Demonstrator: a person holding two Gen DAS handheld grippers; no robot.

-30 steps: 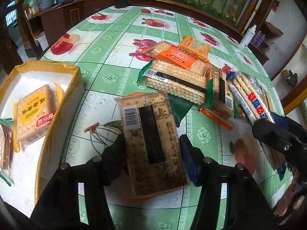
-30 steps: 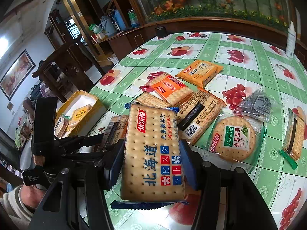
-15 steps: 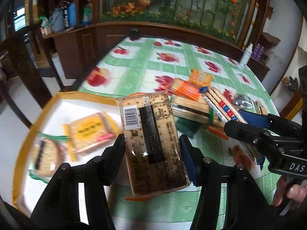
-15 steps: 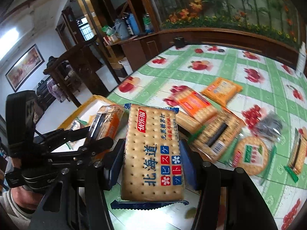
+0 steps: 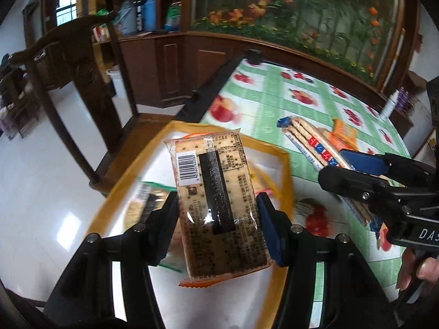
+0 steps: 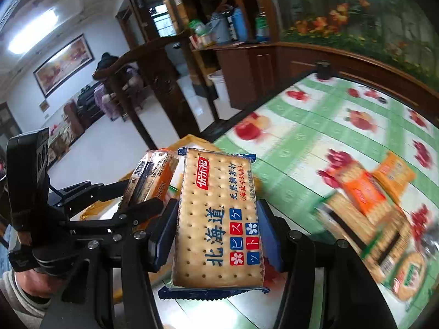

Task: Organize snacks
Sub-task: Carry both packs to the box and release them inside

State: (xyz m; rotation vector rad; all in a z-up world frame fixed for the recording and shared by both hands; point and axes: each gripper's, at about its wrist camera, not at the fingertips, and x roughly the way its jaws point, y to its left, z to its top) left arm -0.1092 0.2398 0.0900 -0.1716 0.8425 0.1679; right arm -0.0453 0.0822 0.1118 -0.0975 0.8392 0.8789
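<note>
— Both grippers have swung away from the snack pile toward the yellow box [image 5: 285,164]; a second ago the left wrist view looked at the spread of packs on the table, and it looks down into the box.

— What is the left gripper [image 5: 216,219] doing?

— It is clamped on a cracker pack [image 5: 216,205], barcode side up, one pad pressing on each long edge. That pack hangs over the box, above its white floor. Its grip looks unchanged from the earlier frames.

— And the right gripper [image 6: 216,227]?

— Clenched on a blue pack [image 6: 216,219] of soda crackers, printed face up, pads against both long sides. From the left wrist view it sits just right of the box, over the green tablecloth [image 5: 274,104]; from its own camera the pack's far end overlaps the box's near corner.

— Anything already in the box?

— Yes, at least two packs lie on its floor, one with a green edge [image 5: 148,203] under the left fingers, blurred. I cannot read them.

— What is left on the table?

— An orange pack [image 6: 365,192], a second orange one [image 6: 395,172] behind it, a long cracker pack [image 6: 365,224] with a dark strip, and a round biscuit pack [image 6: 408,274], all blurred, well apart from the box.

— Is a person visible?

— A hand [image 6: 30,285] with a grey cuff on the left gripper's handle, and fingertips [image 5: 422,268] on the right one.
</note>
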